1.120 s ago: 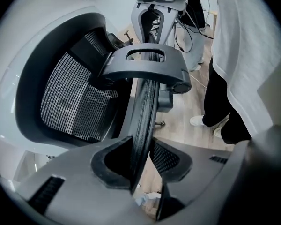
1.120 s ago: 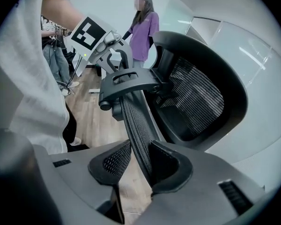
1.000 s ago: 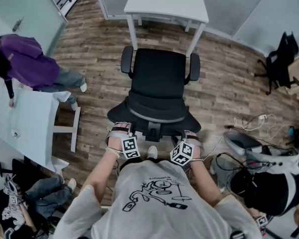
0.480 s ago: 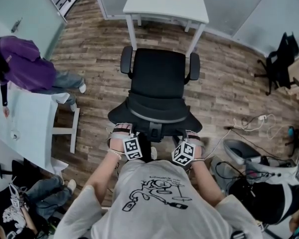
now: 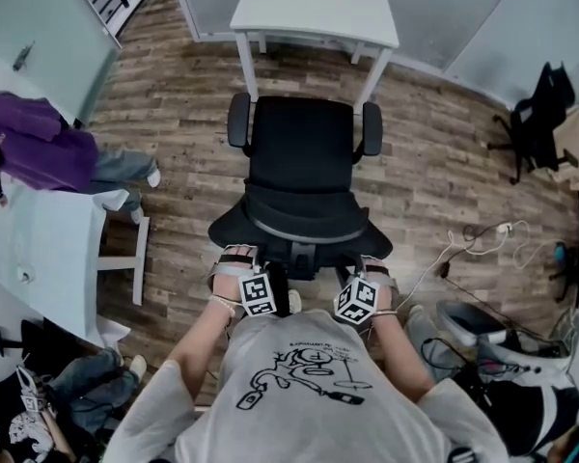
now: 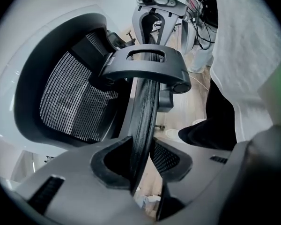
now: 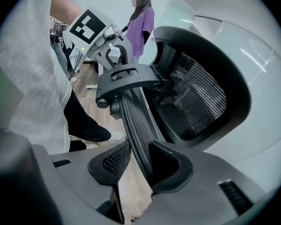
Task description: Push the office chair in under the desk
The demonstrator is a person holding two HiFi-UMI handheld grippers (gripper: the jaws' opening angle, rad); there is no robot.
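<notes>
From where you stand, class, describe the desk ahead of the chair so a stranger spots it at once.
Start at the black office chair mid-floor. Straight beyond its seat, by the wall, stands a white desk. Unlike the white table at left, nobody stands beside it.

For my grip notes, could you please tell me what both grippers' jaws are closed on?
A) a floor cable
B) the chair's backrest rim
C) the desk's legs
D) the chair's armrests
B: each gripper view shows the backrest rim running between the jaws of the left gripper and the right gripper, with the pads pressed on it.
</notes>
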